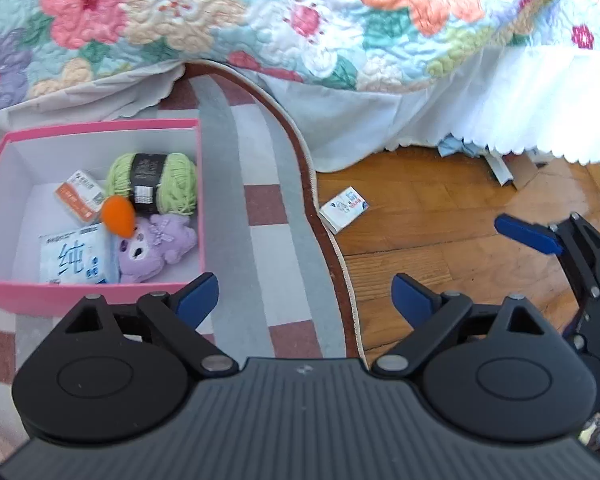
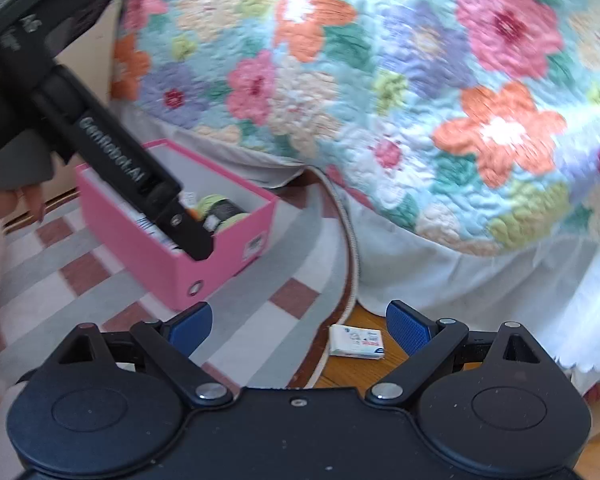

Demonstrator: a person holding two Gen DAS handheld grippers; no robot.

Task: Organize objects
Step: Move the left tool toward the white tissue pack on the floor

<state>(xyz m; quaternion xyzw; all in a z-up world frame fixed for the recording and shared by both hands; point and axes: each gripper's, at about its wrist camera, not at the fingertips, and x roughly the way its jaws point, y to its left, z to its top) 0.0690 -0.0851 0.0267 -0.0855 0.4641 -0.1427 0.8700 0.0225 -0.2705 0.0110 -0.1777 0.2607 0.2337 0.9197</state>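
- The left tool (image 1: 305, 294) stands wide open with nothing between its blue pads; it hangs over the striped rug (image 1: 260, 208), near the rug's curved edge.
- The right tool (image 2: 299, 322) is open too and holds nothing.
- One small white packet (image 2: 356, 342) lies flat on the wooden floor (image 1: 440, 208), just ahead of the right tool and between its fingertips in the right wrist view. Its long axis runs across the tool's line, left to right.
- From the left tool the same packet sits ahead and a little right, just off the rug's edge, tilted diagonally.
- One pink box (image 1: 100, 300) rests on the rug, ahead and left of the left tool.
- Inside it: one green yarn skein (image 1: 152, 180) lying sideways, one purple plush toy (image 1: 156, 248), one orange felt piece (image 1: 118, 216), one orange-and-white packet (image 1: 80, 196), one tissue pack (image 1: 76, 260).
- A floral quilt (image 1: 300, 20) hangs beyond both tools.
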